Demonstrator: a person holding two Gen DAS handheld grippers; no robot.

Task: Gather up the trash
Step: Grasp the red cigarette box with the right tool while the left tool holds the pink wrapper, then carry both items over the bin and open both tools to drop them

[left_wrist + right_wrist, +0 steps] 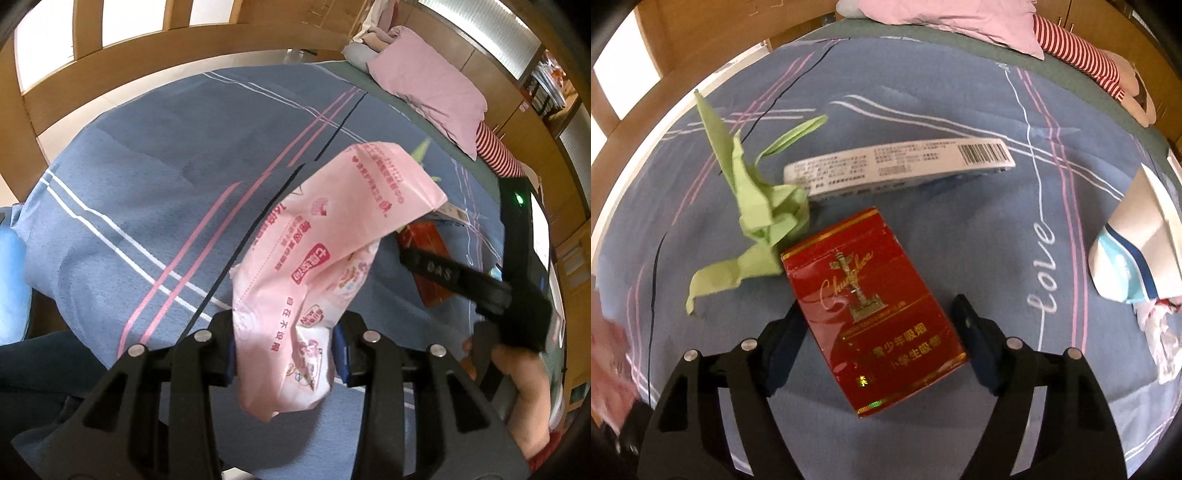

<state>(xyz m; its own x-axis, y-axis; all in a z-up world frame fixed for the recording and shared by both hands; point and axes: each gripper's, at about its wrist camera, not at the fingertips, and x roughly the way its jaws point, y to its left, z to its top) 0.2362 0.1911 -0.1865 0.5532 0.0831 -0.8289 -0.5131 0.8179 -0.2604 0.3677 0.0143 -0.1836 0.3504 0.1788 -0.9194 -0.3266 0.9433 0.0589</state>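
left claw (pixel 284 365) clamps pink wrapper (pixel 332 236) | right claw (pixel 875 343) spread, seemingly untouching, astride red cigarette pack (pixel 875 306)

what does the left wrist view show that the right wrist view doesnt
Only the left wrist view shows the left gripper shut on the pink wrapper. Only the right wrist view clearly shows the crumpled green paper, the white barcode box and the right gripper open astride the red cigarette pack. Both show the blue bedspread and pink pillow.
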